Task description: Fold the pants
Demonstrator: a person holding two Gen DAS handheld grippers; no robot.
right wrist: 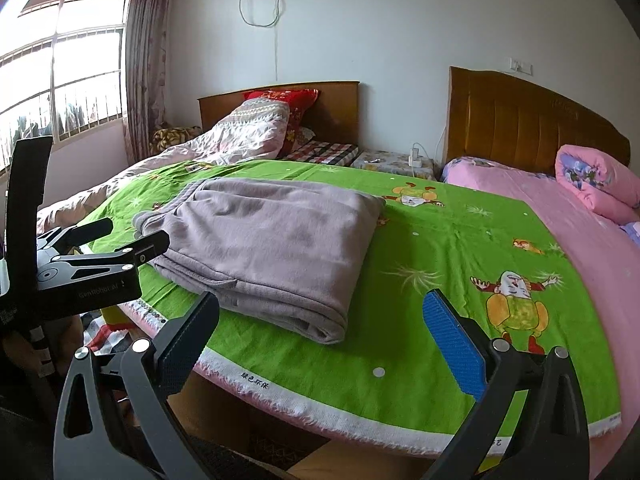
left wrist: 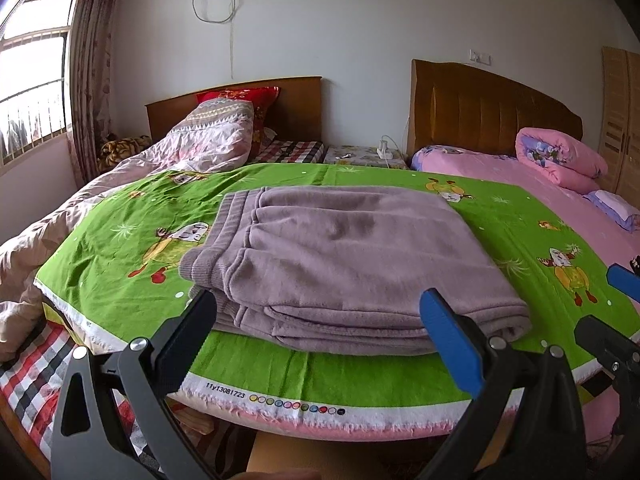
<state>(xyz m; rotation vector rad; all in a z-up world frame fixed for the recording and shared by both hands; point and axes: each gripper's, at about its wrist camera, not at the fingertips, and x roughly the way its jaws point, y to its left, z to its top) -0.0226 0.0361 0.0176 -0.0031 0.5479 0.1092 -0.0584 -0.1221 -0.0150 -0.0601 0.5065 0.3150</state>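
Mauve fleece pants [left wrist: 336, 268] lie folded into a thick rectangle on the green cartoon-print cloth [left wrist: 120, 248], with the ribbed waistband at the left. My left gripper [left wrist: 320, 324] is open just in front of the near edge of the pants and holds nothing. In the right wrist view the same folded pants [right wrist: 272, 248] lie left of centre on the green cloth [right wrist: 440, 248]. My right gripper [right wrist: 324, 320] is open over the cloth's near edge, to the right of the pants, with nothing between its fingers. The left gripper's body [right wrist: 88, 272] shows at the left edge.
A pink-sheeted bed [left wrist: 520, 176] with a rolled pink quilt [left wrist: 560, 160] lies to the right. A rumpled pale quilt [left wrist: 192, 148] and a red pillow [left wrist: 244, 98] lie at the back left. Two wooden headboards stand against the wall, with a window [left wrist: 32, 72] at the left.
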